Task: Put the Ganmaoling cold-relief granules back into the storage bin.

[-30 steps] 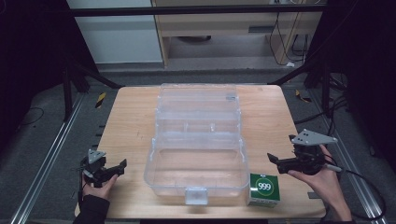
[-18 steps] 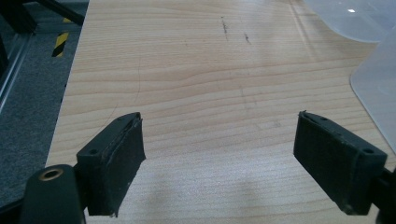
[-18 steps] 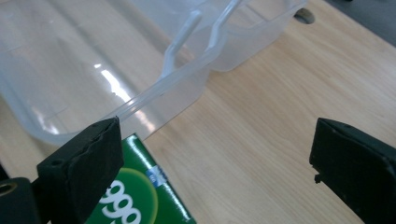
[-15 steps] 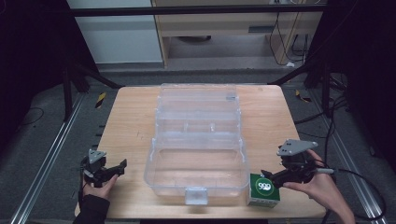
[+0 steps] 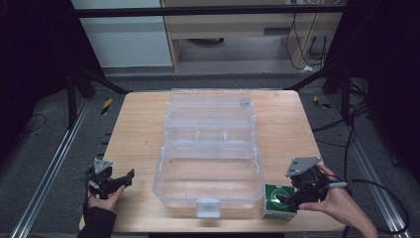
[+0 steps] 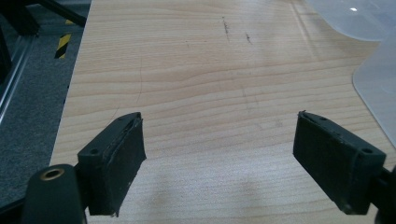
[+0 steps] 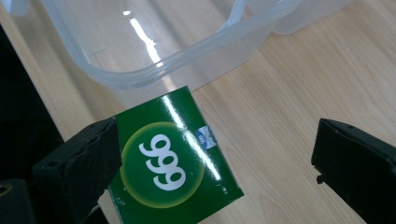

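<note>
Grippers, 2 pcs. Right gripper (image 7: pixel 215 158): jaws wide apart, 1 green box (image 7: pixel 175 161) between them, nearer one jaw, nothing clamped. Box marked "999" in white on a round emblem; sits at table (image 5: pixel 133 129) front edge, just beside clear plastic case (image 5: pixel 208 148), 1 pc, lid open. Left gripper (image 6: pixel 219 163): jaws spread over bare wood, holding nothing.

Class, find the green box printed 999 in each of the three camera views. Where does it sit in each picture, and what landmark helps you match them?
High view: the green 999 box lies at the lower right, near the table's front edge, under the right gripper.
Left gripper view: not in it.
Right gripper view: the box sits lower left of centre, by the left jaw.
Shared landmark: the clear plastic container, beside the box and at the left gripper view's right edge.
</note>
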The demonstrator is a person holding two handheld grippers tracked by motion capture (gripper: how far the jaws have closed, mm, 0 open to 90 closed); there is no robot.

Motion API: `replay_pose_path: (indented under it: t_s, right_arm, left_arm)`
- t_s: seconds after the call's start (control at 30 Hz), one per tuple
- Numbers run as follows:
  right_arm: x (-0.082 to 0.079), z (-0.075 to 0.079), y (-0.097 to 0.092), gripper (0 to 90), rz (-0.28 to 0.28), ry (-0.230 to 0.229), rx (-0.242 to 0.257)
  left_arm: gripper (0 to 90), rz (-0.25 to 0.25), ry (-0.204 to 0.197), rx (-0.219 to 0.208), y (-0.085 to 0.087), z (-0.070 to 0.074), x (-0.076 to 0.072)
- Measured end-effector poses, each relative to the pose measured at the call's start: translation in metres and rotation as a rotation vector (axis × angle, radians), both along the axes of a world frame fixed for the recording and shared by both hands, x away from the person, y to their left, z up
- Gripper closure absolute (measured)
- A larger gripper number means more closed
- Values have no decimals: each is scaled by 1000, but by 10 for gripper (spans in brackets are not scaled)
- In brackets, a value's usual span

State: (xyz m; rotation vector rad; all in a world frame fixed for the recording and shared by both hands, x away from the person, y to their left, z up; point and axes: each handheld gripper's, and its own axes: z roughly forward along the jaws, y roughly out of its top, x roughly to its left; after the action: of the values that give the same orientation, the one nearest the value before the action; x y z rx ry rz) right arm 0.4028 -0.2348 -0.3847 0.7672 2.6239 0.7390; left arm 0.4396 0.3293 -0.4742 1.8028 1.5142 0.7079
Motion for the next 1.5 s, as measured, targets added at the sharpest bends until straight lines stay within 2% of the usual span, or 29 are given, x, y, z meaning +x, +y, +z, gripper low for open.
replay_pose_path:
  t_s: [0.13, 0.3, 0.4, 0.57, 0.67, 0.8, 1.27, 1.5]
  right_arm:
    - [-2, -5, 4, 15, 34, 27, -34]
    - [-3, -9, 8, 11, 73, 38, -74]
    - [-3, -11, 10, 9, 81, 46, -85]
    - [-5, -15, 14, 9, 105, 84, -131]
    - [-6, -18, 14, 8, 123, 98, -122]
    - [-7, -26, 15, 6, 132, 116, -146]
    - [1, -40, 24, 6, 185, 137, -200]
    - [5, -47, 29, 12, 200, 173, -232]
  left_arm:
    - [160, 0, 1, 2, 0, 0, 0]
    - [162, -2, 3, 6, 0, -1, 1]
    - [162, -2, 4, 6, -1, -1, 1]
    - [164, 0, 0, 8, -1, 0, 0]
    - [165, -4, 2, 12, -1, 0, 1]
    - [165, -6, 3, 16, -1, 0, 1]
    - [169, -5, 3, 20, -1, -1, 1]
    - [171, -8, 5, 22, -1, -1, 1]
